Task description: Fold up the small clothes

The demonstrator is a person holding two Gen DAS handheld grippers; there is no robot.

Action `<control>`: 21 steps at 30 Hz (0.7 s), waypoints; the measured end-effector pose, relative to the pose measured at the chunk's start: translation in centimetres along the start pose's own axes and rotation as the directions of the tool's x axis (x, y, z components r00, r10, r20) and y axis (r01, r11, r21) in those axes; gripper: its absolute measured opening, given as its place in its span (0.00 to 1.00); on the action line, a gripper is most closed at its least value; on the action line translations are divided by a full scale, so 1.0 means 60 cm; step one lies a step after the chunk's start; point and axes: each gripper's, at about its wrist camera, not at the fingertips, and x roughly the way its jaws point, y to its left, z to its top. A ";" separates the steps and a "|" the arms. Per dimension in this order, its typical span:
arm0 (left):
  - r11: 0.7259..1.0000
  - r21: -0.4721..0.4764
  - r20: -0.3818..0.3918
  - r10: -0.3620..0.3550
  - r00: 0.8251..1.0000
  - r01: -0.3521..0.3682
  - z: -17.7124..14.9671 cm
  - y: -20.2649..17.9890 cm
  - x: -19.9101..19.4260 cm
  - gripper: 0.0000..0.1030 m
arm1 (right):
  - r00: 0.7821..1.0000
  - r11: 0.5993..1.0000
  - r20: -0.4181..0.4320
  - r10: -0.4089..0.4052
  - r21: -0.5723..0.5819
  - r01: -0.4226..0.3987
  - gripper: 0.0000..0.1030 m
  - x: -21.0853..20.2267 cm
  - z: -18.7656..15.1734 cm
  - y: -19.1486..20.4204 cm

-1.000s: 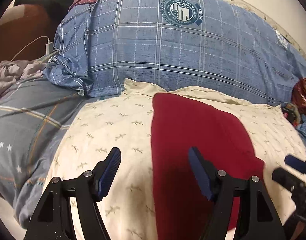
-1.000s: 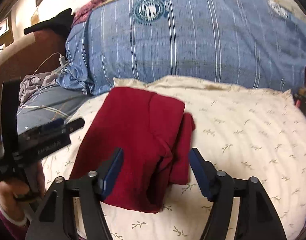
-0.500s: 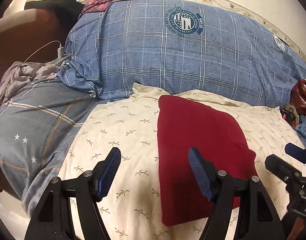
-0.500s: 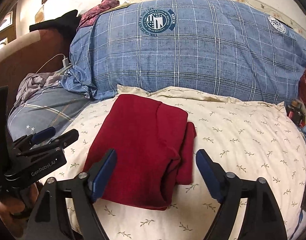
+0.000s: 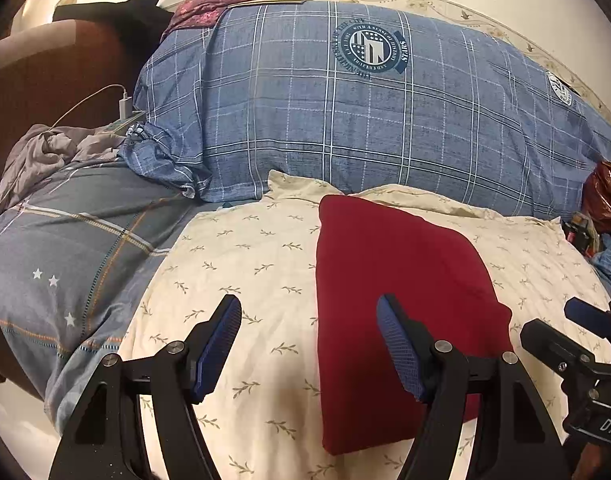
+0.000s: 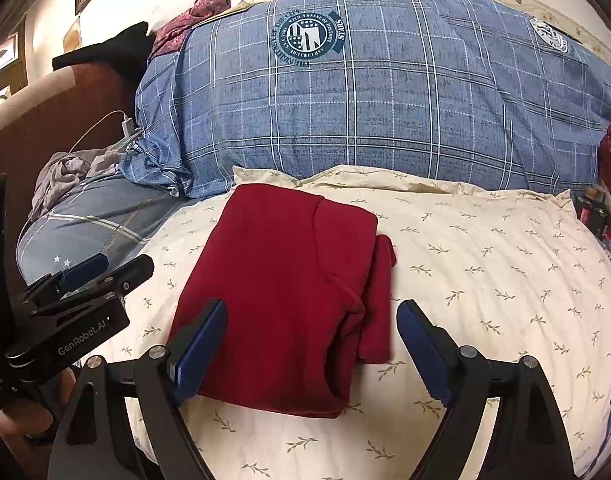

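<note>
Left gripper [image 5: 309, 344] and right gripper [image 6: 311, 344] are hovering above the folded red garment [image 6: 281, 296], jaws wide, holding nothing.

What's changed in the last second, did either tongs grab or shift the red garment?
Neither. Both the left tongs and right tongs have pulled back and up, so more of the folded dark red garment and the cream leaf-print pillow under it now shows. The right tongs opened slightly wider; both are empty. The garment and the blue plaid duvet lie as before.
</note>
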 end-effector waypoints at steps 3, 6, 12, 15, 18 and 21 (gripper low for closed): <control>1.000 0.002 -0.002 0.000 1.000 0.000 0.000 0.001 0.004 0.68 | 1.000 1.000 -0.013 0.004 -0.001 -0.004 0.85 0.007 -0.002 0.004; 1.000 0.004 -0.009 0.003 1.000 -0.003 0.001 0.002 0.010 0.68 | 1.000 1.000 -0.030 0.000 -0.005 0.000 0.85 0.013 -0.004 0.008; 1.000 0.008 -0.015 0.003 1.000 -0.003 0.002 0.002 0.018 0.68 | 1.000 1.000 -0.028 0.003 -0.011 -0.004 0.85 0.017 -0.004 0.013; 1.000 0.009 -0.017 0.004 1.000 -0.004 0.001 0.001 0.020 0.68 | 0.999 1.000 -0.032 0.002 -0.011 -0.002 0.85 0.020 -0.003 0.016; 1.000 0.007 -0.019 0.004 1.000 -0.004 0.001 0.002 0.022 0.68 | 0.999 1.000 -0.040 0.002 -0.011 -0.003 0.85 0.025 -0.005 0.016; 1.000 0.006 -0.021 0.007 1.000 -0.007 0.001 0.003 0.025 0.68 | 0.999 1.000 -0.046 -0.001 -0.011 0.000 0.85 0.028 -0.007 0.017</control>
